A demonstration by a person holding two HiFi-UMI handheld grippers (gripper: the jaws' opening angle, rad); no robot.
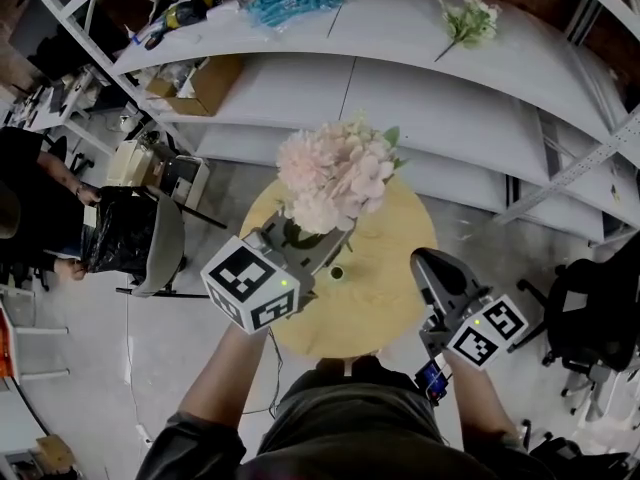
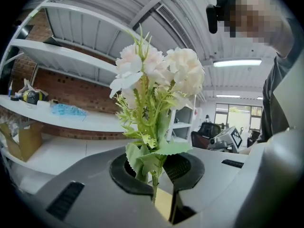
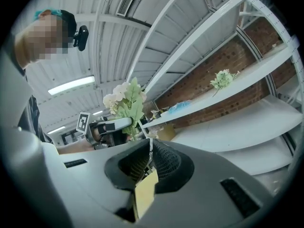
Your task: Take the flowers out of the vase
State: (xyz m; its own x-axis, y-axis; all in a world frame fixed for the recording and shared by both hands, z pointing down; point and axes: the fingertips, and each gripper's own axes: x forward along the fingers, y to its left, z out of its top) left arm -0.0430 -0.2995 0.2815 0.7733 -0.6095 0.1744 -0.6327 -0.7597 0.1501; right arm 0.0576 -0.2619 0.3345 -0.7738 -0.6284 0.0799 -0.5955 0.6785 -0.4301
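A bunch of pale pink and white flowers (image 1: 335, 173) with green leaves hangs above the round wooden table (image 1: 395, 298). My left gripper (image 1: 318, 246) is shut on its stems (image 2: 154, 186), and the blooms (image 2: 159, 72) stand upright over the jaws in the left gripper view. A small round green thing (image 1: 336, 272) sits on the table just beneath; I cannot tell whether it is the vase. My right gripper (image 1: 432, 265) hovers at the table's right side, apart from the flowers. Its jaws (image 3: 149, 158) are shut with nothing between them, and the right gripper view shows the bunch (image 3: 124, 101) at a distance.
A second small flower bunch (image 1: 468, 20) lies on the upper white shelf beside a blue bundle (image 1: 295, 0). A cardboard box (image 1: 205, 83) sits on a lower shelf. A dark chair (image 1: 135, 238) stands left of the table, another (image 1: 590, 318) at the right.
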